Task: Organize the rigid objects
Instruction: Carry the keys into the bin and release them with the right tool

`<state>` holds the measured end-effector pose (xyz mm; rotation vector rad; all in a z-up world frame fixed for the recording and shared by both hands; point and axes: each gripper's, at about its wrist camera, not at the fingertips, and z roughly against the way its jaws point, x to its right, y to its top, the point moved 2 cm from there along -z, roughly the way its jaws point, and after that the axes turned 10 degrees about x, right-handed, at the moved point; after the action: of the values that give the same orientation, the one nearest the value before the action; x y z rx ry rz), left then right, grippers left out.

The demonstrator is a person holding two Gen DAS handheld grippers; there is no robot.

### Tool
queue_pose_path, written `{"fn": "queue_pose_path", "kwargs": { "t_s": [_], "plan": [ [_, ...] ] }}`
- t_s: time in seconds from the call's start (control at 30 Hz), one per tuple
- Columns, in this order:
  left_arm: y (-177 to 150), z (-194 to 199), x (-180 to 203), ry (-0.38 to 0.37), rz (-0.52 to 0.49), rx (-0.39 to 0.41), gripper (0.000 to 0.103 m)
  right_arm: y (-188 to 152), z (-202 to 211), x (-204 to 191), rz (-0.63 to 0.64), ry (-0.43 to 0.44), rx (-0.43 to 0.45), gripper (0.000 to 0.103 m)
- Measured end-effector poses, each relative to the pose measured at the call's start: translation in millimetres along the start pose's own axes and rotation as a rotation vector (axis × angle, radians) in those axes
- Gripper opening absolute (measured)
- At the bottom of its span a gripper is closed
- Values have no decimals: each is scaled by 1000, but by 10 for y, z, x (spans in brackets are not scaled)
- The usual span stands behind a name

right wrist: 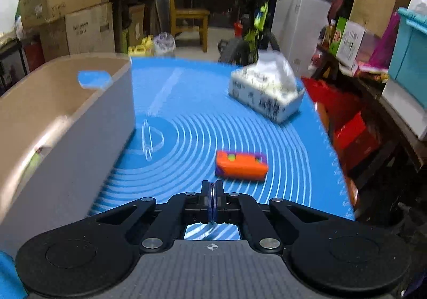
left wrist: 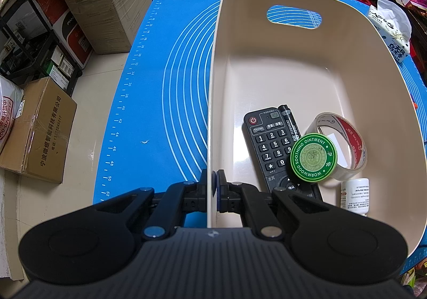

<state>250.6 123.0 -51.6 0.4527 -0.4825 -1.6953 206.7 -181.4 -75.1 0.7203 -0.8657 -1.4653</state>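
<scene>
**Blue mat nearly cleared, one toy left outside the bin**

Blue silicone covers the table: the mat, printed with white rings, is the largest thing we see. On it stands the beige bin, its cut-out handle at the far end.

We hold the bin's near wall with the left gripper; its jaws are clenched on the rim, one pad outside and one inside, which we judge keeps the bin steady.

Inside the bin lie the things already sorted: a black remote control, a roll of clear tape, a black permanent marker beside the remote, a green ointment tin resting on the remote and tape, and a small white bottle at the near wall.

Outside it, a tissue pack sits at the mat's far right side; being soft, it is probably not part of the job.

Just ahead of the right gripper lies an orange and purple toy, flat on the mat and well apart from the bin. That gripper's jaws are pressed together with nothing between them.

By our reckoning five items are in and the toy is the one rigid piece remaining.
</scene>
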Motion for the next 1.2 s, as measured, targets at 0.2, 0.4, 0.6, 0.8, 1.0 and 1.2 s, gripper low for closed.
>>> {"fn": "queue_pose_path", "kwargs": {
  "t_s": [0.2,0.4,0.6,0.8,1.0,1.2],
  "plan": [
    [-1,0,0,0,0,0,6,385,331,-130,0,31,135,13],
    [-2,-1,-4,1,-2,0,6,797,521,-487,41,154,239,13],
    [-2,-3,-10,1,-3,0,6,1024,457,-1016,119,308,253,13],
    [-6,2,6,1,-4,1,6,961,255,-1484,162,399,194,13],
    [-6,2,7,1,-4,0,6,720,-18,-1810,229,435,61,13],
    [-2,2,17,2,-5,0,6,522,-195,-1932,271,419,-55,14]
  ]
}}
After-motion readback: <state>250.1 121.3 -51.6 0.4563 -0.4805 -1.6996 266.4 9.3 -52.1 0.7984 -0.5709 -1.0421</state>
